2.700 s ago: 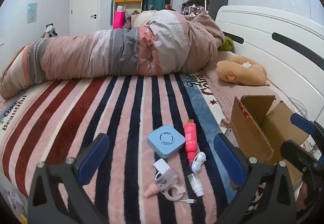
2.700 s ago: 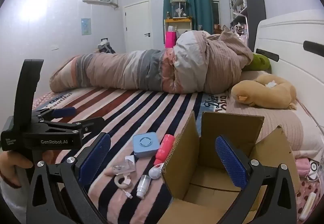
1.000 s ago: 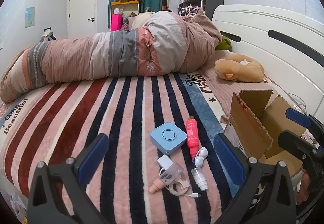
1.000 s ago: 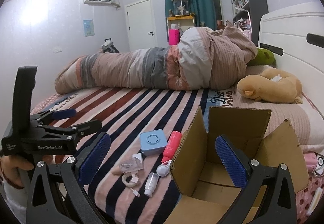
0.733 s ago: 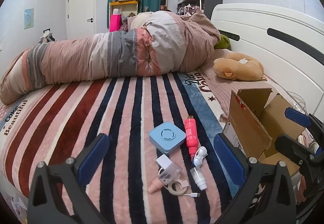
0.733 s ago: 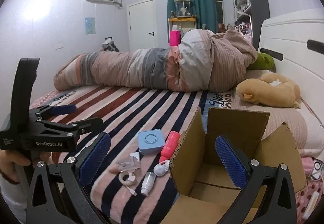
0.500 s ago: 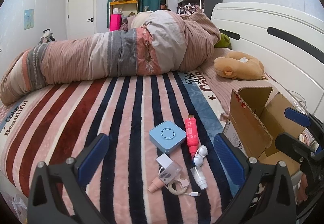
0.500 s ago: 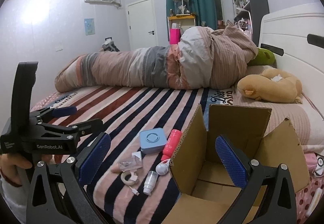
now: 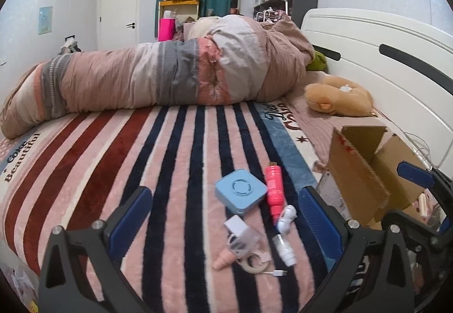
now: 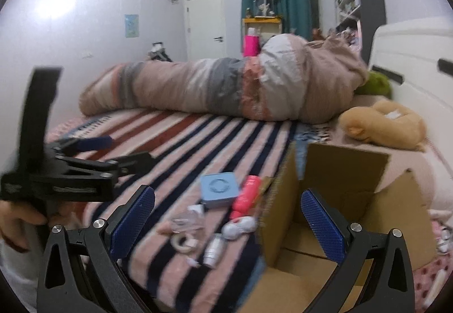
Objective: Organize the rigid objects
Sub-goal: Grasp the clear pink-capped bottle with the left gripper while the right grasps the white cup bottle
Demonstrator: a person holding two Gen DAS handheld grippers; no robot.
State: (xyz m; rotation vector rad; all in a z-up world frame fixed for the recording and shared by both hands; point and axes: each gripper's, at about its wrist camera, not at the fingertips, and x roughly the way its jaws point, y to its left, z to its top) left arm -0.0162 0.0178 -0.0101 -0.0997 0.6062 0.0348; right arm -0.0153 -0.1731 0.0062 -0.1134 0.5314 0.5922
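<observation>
Right gripper (image 10: 228,216) is hanging over the near edge of the bed with its blue-padded fingers (image 10: 322,223) spread wide and nothing between them. The cardboard box (image 10: 348,171) sits open on the bed's right side toward the headboard, flaps up. Just left of it on the striped blanket (image 10: 175,140) there's a little pile: blue square case (image 10: 219,190), pink tube (image 10: 246,195) touching the box flap, white earbud-looking thing (image 10: 239,223), small clear vial (image 10: 213,250), tape ring (image 10: 181,242). The left gripper (image 10: 124,151) pokes in from the left, fingers apart, empty, hand (image 10: 17,223) on its grip. Everything's a bit motion-blurred.
</observation>
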